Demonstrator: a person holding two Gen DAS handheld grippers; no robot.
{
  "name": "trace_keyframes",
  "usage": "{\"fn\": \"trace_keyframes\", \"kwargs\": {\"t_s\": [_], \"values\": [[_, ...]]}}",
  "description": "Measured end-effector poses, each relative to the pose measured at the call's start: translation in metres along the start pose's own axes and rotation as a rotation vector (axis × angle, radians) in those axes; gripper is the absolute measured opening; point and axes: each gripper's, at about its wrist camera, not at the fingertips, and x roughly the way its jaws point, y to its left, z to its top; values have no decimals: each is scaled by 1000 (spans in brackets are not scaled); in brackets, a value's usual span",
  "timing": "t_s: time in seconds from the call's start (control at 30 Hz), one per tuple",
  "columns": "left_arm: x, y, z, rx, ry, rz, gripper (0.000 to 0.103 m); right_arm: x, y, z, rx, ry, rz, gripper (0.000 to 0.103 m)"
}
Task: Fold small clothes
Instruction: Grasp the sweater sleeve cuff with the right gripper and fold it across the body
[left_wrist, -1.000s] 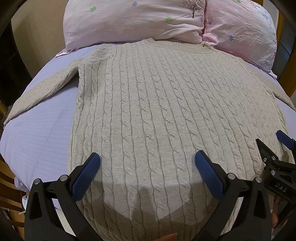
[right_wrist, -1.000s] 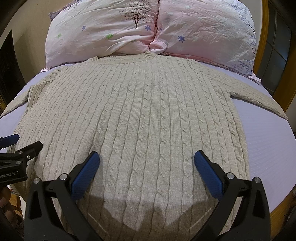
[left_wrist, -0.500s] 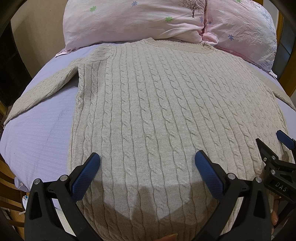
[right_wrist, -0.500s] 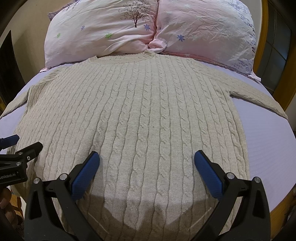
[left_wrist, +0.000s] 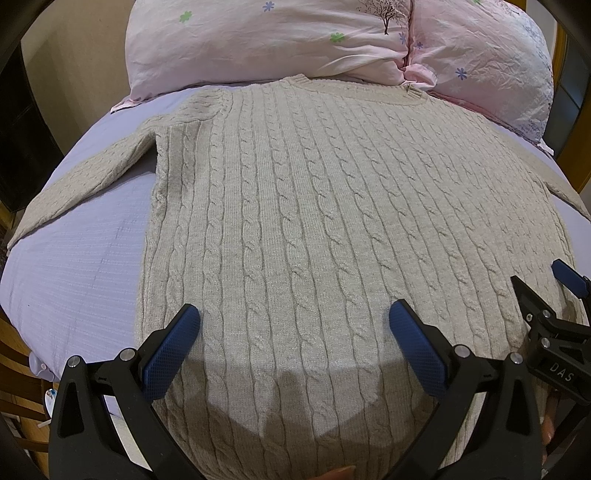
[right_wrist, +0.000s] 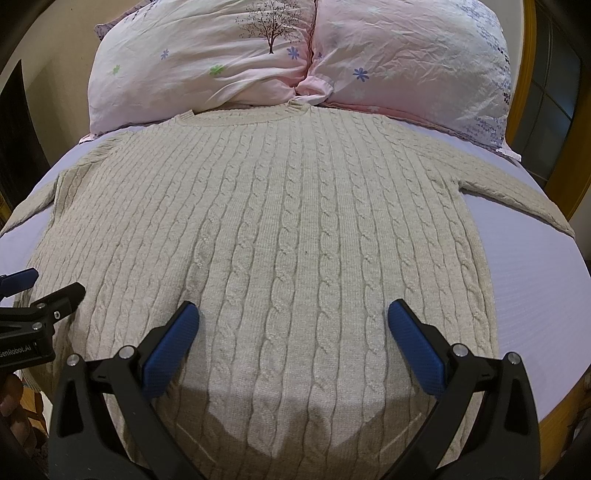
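Hovering over the near hem, the left tool (left_wrist: 293, 345) and the right tool (right_wrist: 293, 341) both stood with blades wide apart, gripping nothing. The sweater (left_wrist: 332, 221), beige cable knit, lay flat and fully spread on the bed (left_wrist: 74, 280), collar at the far end touching the two pink pillows (right_wrist: 295, 55). Left sleeve (left_wrist: 88, 173) angled out to the left; right sleeve (right_wrist: 517, 195) out to the right. No fold was visible anywhere: body smooth, hem straight. By my judgement the task had not begun; sleeves and body all remained to be folded.
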Motion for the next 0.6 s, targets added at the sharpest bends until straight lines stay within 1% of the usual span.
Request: {"fn": "trace_keyframes", "kwargs": {"t_s": [0.33, 0.4, 0.47, 0.5, 0.6], "values": [[1, 0, 2, -1, 8, 0, 102, 4, 1, 2, -8, 19, 5, 101], [2, 1, 1, 1, 1, 0, 102, 2, 0, 0, -19, -4, 18, 101], [1, 0, 1, 7, -11, -7, 102, 1, -6, -1, -35, -38, 50, 101], [0, 2, 1, 10, -19, -17, 102, 0, -13, 1, -26, -49, 59, 101], [-3, 11, 4, -9, -48, -53, 102, -11, -66, 19, 103, -124, 17, 101]]}}
